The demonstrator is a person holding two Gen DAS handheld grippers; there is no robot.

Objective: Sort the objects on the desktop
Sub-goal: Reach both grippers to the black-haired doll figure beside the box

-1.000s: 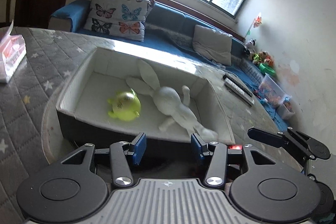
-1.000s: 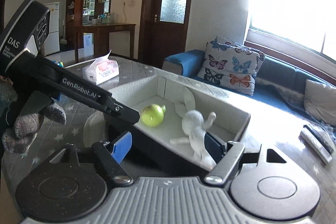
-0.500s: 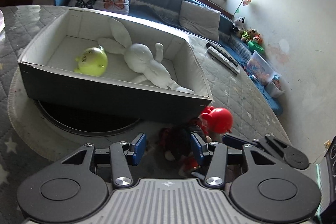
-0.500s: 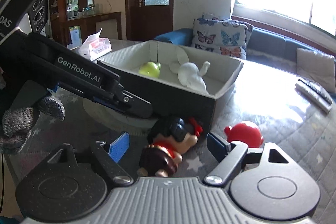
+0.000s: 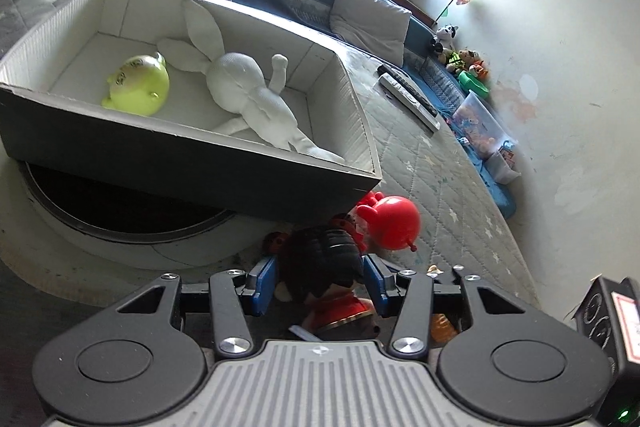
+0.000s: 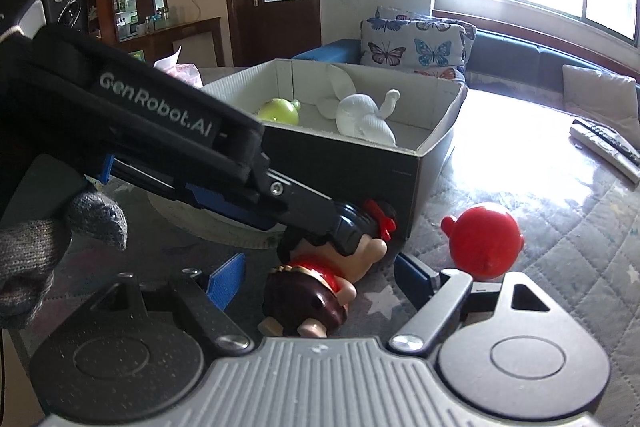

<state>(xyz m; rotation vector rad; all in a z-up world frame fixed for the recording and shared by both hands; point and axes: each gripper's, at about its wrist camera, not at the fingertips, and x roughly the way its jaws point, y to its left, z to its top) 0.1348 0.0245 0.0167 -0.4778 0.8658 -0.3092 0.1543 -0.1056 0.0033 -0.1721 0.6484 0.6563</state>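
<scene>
Straddling two dolls on the counter with left hand-held gripper and right hand-held gripper both wide, unclosed; red toy just beyond, green toy and rabbit already boxed ahead.

Left tool straddling doll's black head; red ball toy beside box

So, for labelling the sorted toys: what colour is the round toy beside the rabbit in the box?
Yellow-green toy, clearest in the left wrist view.
</scene>
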